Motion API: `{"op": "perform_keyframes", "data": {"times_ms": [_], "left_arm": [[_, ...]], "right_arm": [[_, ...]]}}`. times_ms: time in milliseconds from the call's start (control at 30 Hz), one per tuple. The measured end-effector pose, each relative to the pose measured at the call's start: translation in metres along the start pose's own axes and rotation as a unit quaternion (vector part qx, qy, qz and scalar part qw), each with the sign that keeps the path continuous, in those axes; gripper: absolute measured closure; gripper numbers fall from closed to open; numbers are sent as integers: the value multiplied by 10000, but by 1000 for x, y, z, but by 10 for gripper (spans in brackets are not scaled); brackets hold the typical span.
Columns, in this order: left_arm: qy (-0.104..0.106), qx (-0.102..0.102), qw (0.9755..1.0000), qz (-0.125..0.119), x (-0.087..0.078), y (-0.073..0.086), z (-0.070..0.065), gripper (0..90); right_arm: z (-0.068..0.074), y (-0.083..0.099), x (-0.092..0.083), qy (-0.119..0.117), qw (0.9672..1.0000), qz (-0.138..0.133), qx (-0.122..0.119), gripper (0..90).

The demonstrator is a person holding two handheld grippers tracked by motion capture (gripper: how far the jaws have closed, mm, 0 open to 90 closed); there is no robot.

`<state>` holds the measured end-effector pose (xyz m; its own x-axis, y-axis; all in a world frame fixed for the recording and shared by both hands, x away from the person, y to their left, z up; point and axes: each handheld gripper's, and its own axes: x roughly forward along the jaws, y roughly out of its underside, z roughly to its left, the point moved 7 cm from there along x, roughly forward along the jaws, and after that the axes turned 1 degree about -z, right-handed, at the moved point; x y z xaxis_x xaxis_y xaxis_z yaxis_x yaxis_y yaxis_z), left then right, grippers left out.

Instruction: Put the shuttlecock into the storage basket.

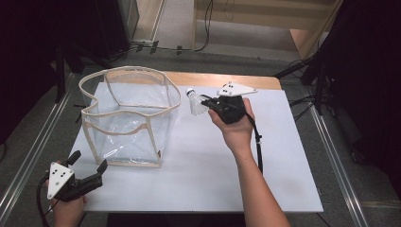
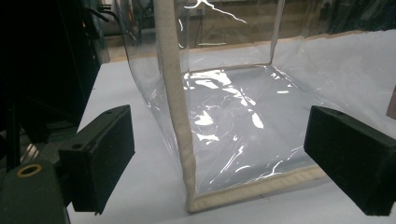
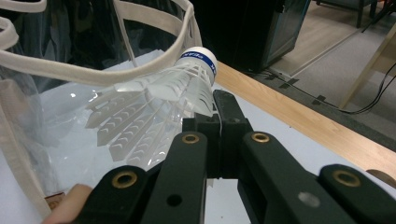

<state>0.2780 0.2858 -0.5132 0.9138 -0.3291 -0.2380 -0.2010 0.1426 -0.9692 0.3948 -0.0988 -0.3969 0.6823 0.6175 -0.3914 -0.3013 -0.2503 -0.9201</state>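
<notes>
At the near left corner of the white counter [image 1: 198,179], a hand holds the left gripper [image 1: 89,161] low over the edge, its two black jaws spread wide with nothing between them; in the left gripper view the pads [image 2: 100,161] stand well apart and frame the near corner of the clear bag. That clear bag [image 1: 127,118], a soft transparent box trimmed in beige tape, stands upright on the left half of the counter with its top open and its rim sagging in a wavy line. Its beige corner seam [image 2: 175,112] rises straight up just ahead of the left gripper, not touched by either pad. To the right of the bag, held up above the middle of the counter's far part, is the right gripper [image 1: 206,101], pointing leftwards toward the bag's rim. Its jaws are closed tight on a white shuttlecock [image 1: 195,101], pinching the feather skirt near the cork. In the right gripper view the shuttlecock [image 3: 159,107] lies tilted, its white cork with a blue band up and to the right, its feathers fanning down to the left, just beside the bag's beige rim [image 3: 140,70]. I cannot tell whether the feathers touch it. A strip of bare wood [image 1: 222,79] shows along the counter's far edge.
</notes>
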Motion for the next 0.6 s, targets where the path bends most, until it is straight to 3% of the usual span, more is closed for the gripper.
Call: {"op": "perform_keyframes", "data": {"times_ms": [600], "left_arm": [[3, 1, 10000, 4, 0, 0, 0, 92]], "right_arm": [[11, -20, 2, -68, 9998, -146, -71, 875]]}}
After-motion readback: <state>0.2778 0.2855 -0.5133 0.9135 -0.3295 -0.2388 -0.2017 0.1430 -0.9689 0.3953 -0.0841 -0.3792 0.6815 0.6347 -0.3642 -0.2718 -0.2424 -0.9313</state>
